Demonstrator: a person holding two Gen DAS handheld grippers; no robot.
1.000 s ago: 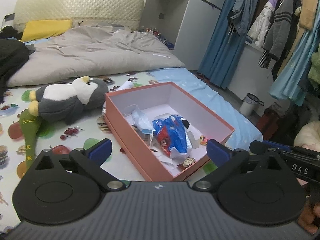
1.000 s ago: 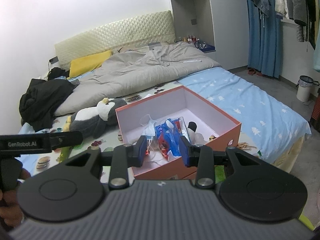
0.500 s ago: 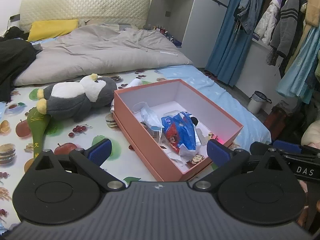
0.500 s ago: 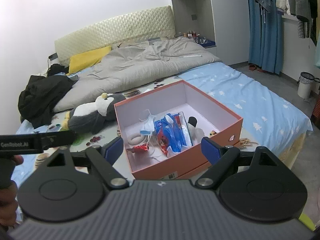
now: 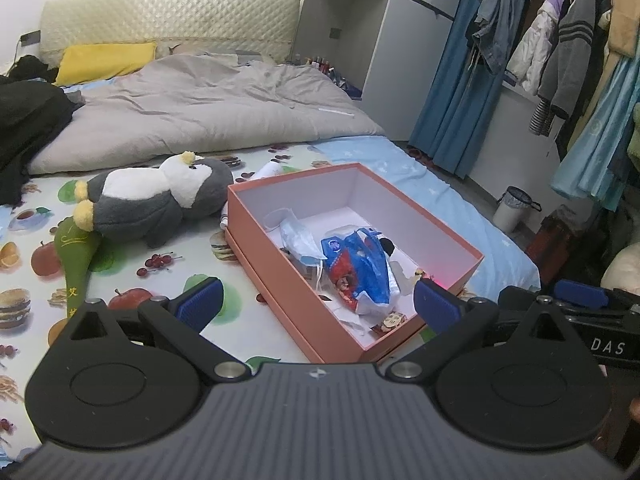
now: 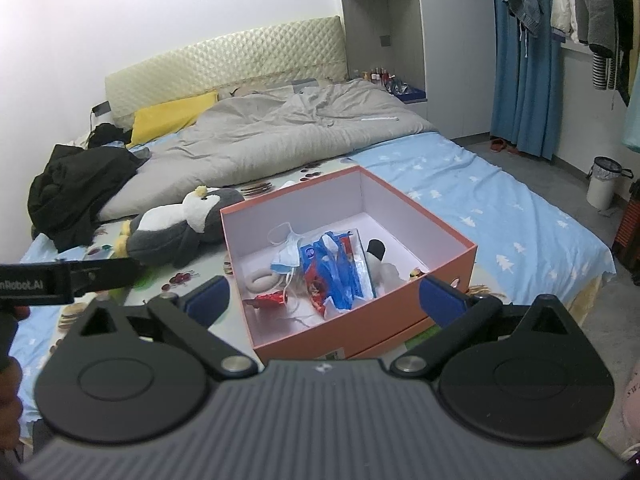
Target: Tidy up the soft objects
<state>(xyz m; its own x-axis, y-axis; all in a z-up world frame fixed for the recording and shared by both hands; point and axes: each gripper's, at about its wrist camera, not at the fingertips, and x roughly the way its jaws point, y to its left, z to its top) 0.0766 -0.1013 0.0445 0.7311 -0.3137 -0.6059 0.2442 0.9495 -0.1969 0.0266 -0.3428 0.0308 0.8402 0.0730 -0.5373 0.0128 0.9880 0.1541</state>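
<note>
An orange box point(image 5: 276, 256) point(image 6: 360, 332) with a white inside lies open on the bed. It holds a blue printed bag point(image 5: 360, 268) point(image 6: 336, 268), a face mask point(image 5: 298, 236) point(image 6: 286, 256), a white ring point(image 6: 260, 280) and a red wrapper point(image 6: 268, 300). A grey and white penguin plush point(image 5: 160, 204) point(image 6: 180, 228) lies left of the box, with a green plush piece point(image 5: 76, 256) beside it. My left gripper point(image 5: 318, 304) hovers open near the box's front corner. My right gripper point(image 6: 324, 300) is above the box's front wall, its jaws opening with nothing between them.
A grey duvet point(image 6: 288, 136) and a yellow pillow point(image 5: 104, 60) cover the far half of the bed. Black clothes point(image 6: 76, 188) are piled at the left. Right of the bed are a white bin point(image 6: 604, 184), a blue curtain point(image 5: 452, 92) and hanging clothes point(image 5: 568, 52).
The right gripper's jaws have swung from nearly closed to wide apart. The left gripper has stayed open, and its view has tilted slightly.
</note>
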